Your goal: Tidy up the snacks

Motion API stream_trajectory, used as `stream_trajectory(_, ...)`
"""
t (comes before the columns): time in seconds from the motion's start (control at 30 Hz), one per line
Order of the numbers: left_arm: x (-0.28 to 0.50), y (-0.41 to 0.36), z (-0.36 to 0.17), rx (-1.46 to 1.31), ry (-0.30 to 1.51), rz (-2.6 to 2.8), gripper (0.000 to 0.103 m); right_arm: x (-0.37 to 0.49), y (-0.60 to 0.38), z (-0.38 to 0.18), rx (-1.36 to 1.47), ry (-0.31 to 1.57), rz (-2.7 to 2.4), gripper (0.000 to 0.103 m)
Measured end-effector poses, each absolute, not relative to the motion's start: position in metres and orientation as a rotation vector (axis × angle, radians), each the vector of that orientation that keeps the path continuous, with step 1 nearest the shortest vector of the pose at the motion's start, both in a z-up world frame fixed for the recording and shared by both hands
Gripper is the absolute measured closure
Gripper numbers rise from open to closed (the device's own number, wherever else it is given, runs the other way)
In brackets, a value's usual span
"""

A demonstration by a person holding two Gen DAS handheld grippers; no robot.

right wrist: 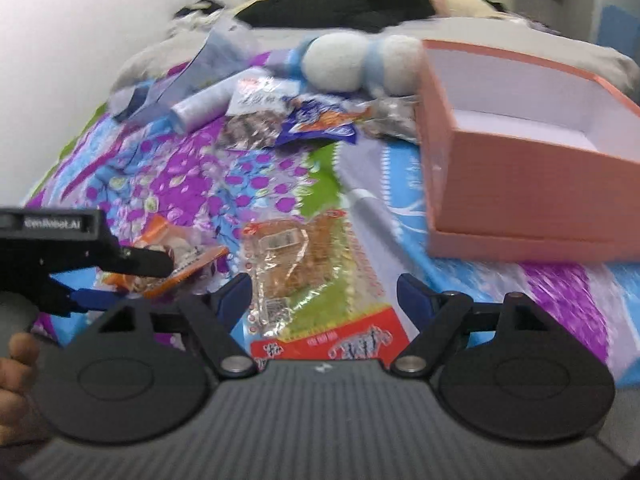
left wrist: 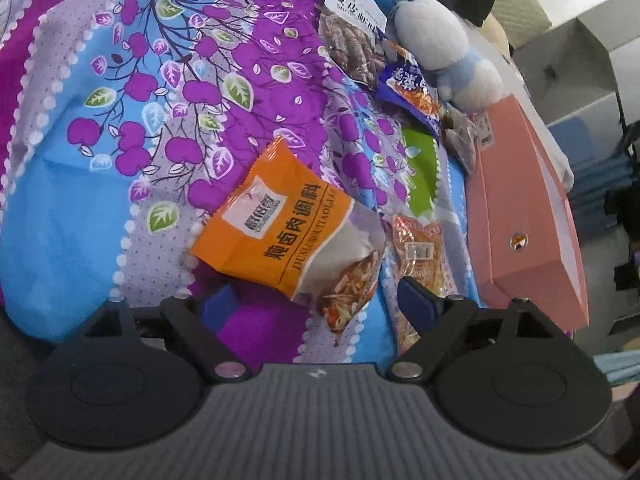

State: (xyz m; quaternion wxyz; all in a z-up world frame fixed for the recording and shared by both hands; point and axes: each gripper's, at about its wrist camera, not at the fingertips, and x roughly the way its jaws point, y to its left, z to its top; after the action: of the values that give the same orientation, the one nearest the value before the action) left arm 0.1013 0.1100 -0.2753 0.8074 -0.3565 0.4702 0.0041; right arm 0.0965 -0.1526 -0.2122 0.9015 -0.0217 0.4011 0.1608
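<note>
Snacks lie loose on the bedspread (left wrist: 80, 208); left tool (left wrist: 316, 304) and right tool (right wrist: 324, 292) gape, gripping nothing.

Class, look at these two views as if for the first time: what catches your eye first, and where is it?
The orange seasoning packet lies on the purple-and-blue bedspread, just ahead of the open left gripper. To its right stands the open pink box, empty as far as can be seen. A white-and-blue plush toy lies at the far end among more snack bags.

bedsheet (left wrist: 120, 128) is wild, purple and blue with purple fruit and green leaves, orange seasoning packet (left wrist: 276, 224) on it, pink box (right wrist: 520, 184) white inside, plus a white and baby-blue plush (left wrist: 440, 44)
</note>
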Motion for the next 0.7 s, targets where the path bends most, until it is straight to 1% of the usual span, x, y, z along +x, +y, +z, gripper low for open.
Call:
stream_trajectory(0.1, 0.100, 0.107, -0.273, -0.755, 0.972, 0.045, 0.015, 0.108, -0.140, -0.220, -0.104, 0.842, 0.411, 0.022)
stream_trajectory(0.17, 0.101, 0.107, -0.275, -0.788, 0.960, 0.060, 0.015, 0.116, -0.134, -0.226, -0.127, 0.835, 0.442, 0.018)
stream_trajectory(0.2, 0.101, 0.107, -0.275, -0.795, 0.951, 0.066, 0.015, 0.119, -0.131, -0.229, -0.138, 0.843, 0.445, 0.018)
stream_trajectory(0.47, 0.098, 0.104, -0.279, -0.829, 0.882, 0.116, 0.016, 0.142, -0.121, -0.240, -0.172, 0.811, 0.483, 0.018)
stream_trajectory(0.7, 0.096, 0.105, -0.282, -0.834, 0.826, 0.135, 0.016, 0.155, -0.116, -0.260, -0.148, 0.884, 0.520, 0.021)
